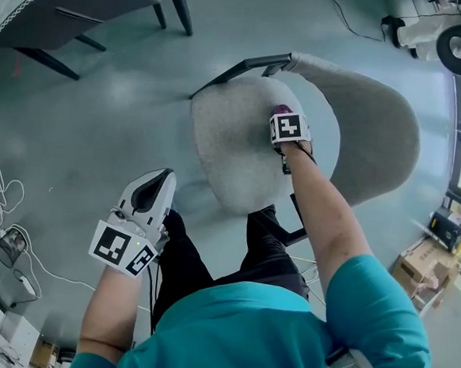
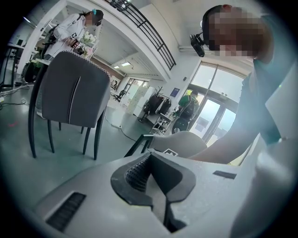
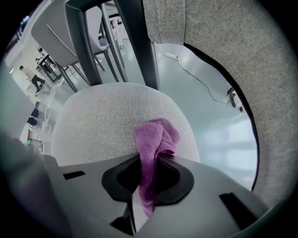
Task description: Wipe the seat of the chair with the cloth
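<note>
Over the seat point(image 1: 226, 143): purple cloth point(image 3: 152, 142) bunched above the chair's grey fabric, near the backrest point(image 1: 378, 127).
Right gripper point(image 3: 149, 163): clamped tight on the cloth, aimed down at the seat.
Left gripper point(image 2: 160, 188): jaws pressed together, nothing between them, out over the floor point(image 1: 76, 127), well clear of the chair.

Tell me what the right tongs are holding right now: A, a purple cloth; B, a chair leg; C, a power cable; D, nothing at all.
A: in the right gripper view the right tongs are closed on a purple cloth, which bunches out in front of them with the grey chair seat behind it.
</note>
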The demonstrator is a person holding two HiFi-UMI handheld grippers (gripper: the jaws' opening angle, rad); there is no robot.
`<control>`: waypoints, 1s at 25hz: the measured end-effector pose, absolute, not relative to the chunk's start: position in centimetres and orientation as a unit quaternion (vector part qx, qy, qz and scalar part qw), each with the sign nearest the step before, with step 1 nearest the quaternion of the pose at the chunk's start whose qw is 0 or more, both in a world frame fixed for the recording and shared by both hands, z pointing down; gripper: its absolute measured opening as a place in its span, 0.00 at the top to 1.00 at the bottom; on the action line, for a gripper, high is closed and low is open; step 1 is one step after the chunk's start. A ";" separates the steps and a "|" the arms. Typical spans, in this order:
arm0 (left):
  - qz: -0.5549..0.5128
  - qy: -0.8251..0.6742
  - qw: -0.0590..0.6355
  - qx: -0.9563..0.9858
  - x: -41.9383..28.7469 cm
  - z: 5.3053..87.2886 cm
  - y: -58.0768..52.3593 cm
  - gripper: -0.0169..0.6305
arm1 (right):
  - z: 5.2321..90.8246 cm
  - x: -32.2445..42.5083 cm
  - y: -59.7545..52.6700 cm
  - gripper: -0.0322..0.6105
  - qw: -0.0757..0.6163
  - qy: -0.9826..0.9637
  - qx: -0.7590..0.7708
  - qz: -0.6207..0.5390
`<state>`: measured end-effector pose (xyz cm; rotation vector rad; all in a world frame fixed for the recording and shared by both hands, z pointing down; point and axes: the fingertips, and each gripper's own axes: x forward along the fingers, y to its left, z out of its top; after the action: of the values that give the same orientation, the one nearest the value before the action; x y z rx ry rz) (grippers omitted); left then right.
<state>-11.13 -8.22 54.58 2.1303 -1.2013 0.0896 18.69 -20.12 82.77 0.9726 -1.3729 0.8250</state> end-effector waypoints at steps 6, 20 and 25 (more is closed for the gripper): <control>0.027 -0.470 0.341 0.814 -12.1 54.6 -6.9 0.98 | 82.6 16.9 -19.4 0.87 0.594 -0.597 0.410 0.350; 0.013 -0.494 0.340 0.800 -15.4 54.4 -3.7 0.98 | 82.3 11.5 -17.6 0.88 0.596 -0.612 0.392 0.341; 0.006 -0.502 0.337 0.796 -16.7 54.1 -2.7 0.98 | 82.3 10.1 -16.9 0.87 0.602 -0.613 0.387 0.335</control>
<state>-16.68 -2.71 54.07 2.0752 -1.3093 0.0157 10.11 -16.87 82.28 0.8962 -1.4196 0.7757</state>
